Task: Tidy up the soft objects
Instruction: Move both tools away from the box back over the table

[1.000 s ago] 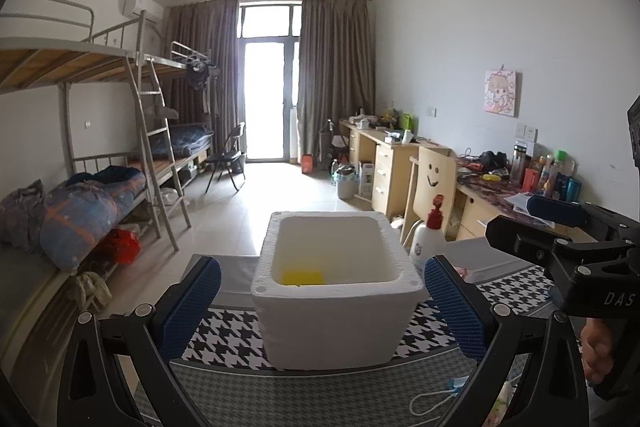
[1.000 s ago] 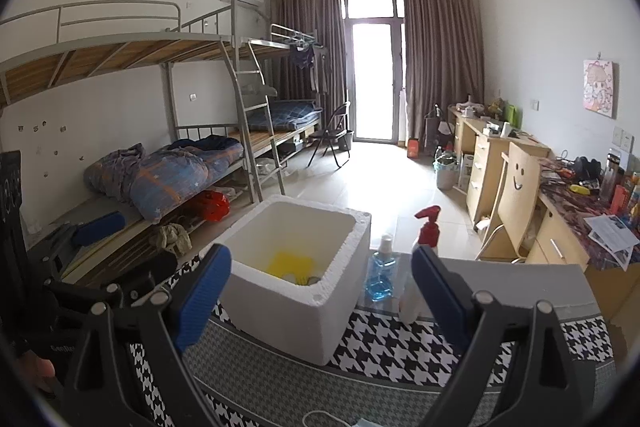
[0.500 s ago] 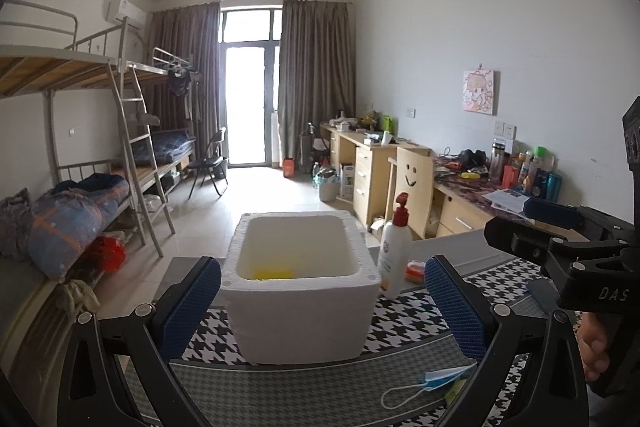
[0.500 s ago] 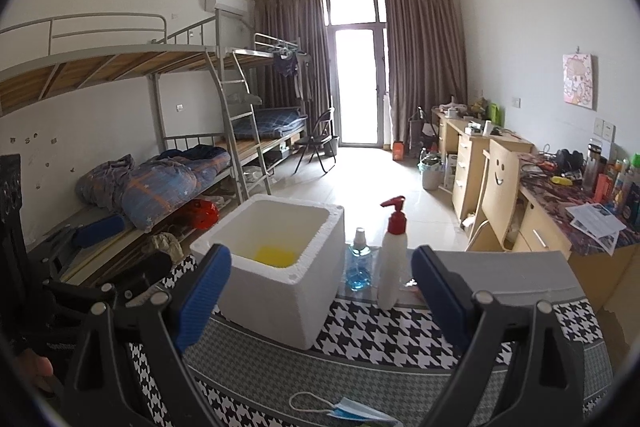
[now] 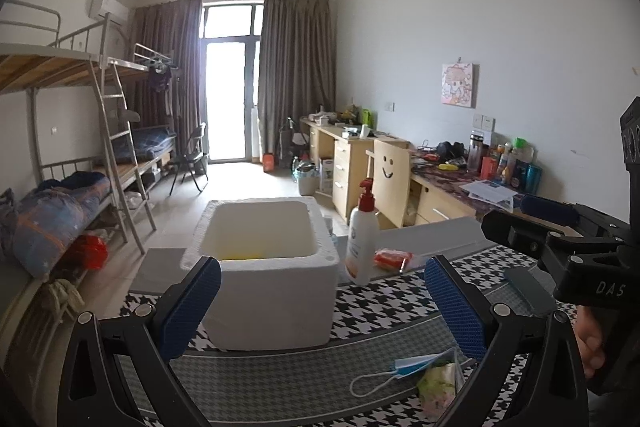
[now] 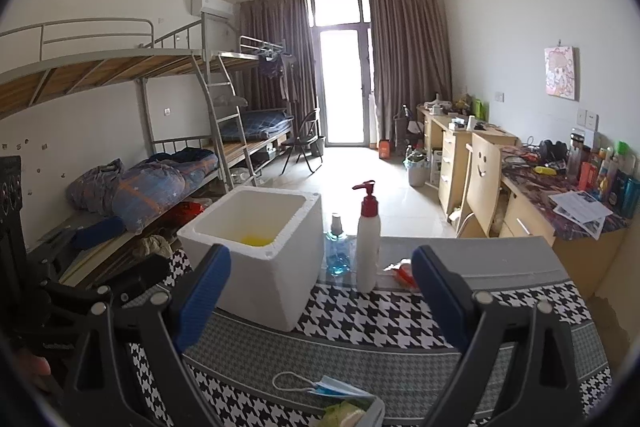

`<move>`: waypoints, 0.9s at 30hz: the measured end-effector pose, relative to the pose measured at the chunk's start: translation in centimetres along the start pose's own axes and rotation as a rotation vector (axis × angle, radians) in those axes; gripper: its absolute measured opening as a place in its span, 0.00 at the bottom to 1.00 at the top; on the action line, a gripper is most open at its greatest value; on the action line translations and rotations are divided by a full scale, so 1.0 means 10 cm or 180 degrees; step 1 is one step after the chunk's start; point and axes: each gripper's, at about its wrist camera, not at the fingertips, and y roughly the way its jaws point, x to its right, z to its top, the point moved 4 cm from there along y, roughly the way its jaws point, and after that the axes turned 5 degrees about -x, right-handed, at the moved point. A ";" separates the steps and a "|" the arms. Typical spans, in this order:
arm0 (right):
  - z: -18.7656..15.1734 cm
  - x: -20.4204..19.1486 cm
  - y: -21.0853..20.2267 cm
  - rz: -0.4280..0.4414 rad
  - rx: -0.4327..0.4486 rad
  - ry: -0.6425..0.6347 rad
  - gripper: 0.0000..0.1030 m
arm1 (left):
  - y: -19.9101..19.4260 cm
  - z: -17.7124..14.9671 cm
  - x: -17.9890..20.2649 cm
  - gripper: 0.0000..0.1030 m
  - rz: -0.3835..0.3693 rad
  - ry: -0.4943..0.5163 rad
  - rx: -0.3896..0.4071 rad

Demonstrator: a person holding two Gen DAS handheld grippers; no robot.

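Both grippers hang above the houndstooth cloth [image 5: 384,307], jaws spread wide and empty: the left gripper [image 5: 320,307] and the right gripper [image 6: 320,291]. Between them and the far edge stands a white foam box [image 5: 272,303] with something yellow [image 6: 254,239] at its bottom. Just right of the box stand a pump bottle [image 6: 368,243] and a blue bottle [image 6: 338,251], with a red packet [image 5: 392,259] beside them. Near the front edge lie a face mask [image 6: 324,385] and a greenish soft pack [image 5: 438,385], touching each other.
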 end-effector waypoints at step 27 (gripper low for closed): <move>-0.41 0.23 -0.17 -0.0193 -0.0044 0.0177 0.91 | 0.03 -0.34 0.38 0.99 -0.0311 0.0101 -0.0074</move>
